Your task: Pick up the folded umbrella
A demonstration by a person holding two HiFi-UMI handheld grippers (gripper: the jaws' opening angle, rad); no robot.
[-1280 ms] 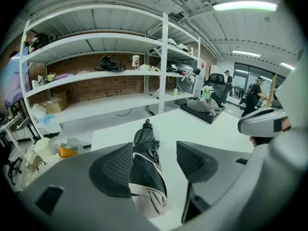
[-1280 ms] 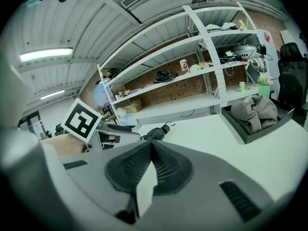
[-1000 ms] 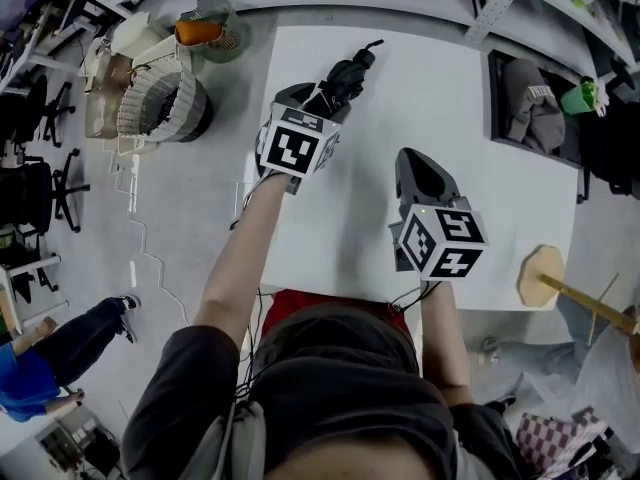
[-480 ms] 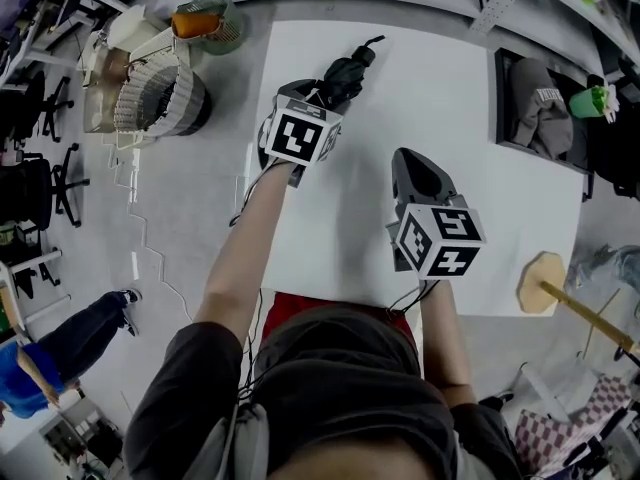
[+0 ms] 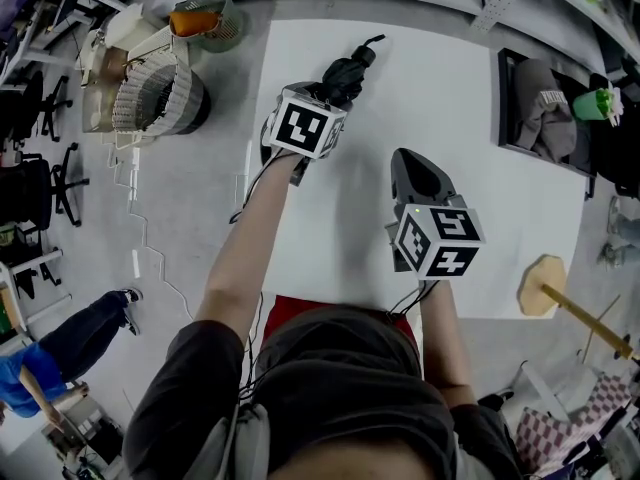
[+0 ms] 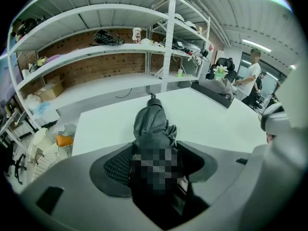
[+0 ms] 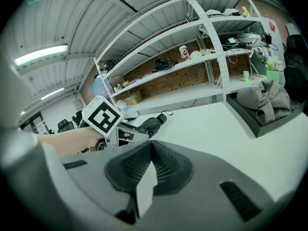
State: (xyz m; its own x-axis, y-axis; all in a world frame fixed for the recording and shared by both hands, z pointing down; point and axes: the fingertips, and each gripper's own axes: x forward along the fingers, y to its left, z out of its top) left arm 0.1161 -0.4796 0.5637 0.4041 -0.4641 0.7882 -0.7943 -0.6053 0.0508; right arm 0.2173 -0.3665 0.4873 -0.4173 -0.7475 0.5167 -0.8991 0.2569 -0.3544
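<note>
1. Folded umbrella (image 5: 346, 71): black, soft crumpled fabric bunched round a short stiff core. Roughly cylindrical, with a thin cord loop at the far tip. Located on the far-left part of the white table (image 5: 460, 88). Long axis running from the table's left-middle toward its far edge, slanting a little rightward.
2. Left gripper (image 5: 322, 94): grey moulded shell with dark ribbed pads. Jaws clamped across the umbrella's near end, fabric filling the gap between the pads. Umbrella projecting straight ahead along the jaw line, toward the table's far edge.
3. Clearance from the table: not determinable. Far tip either low over the tabletop or resting on it.
4. Right gripper (image 5: 418, 168): same build. Jaws together, nothing between them. Held over the table's near-middle, well apart from the umbrella, pointing toward the far edge.
5. Governing relation, as a judgement: grasp set at one end of a long, soft-skinned item, so free end likely to droop. Straight rise off the table indicated, by the left side alone.
6. Table: matt white, flat, smooth. Probably little friction against the fabric.
</note>
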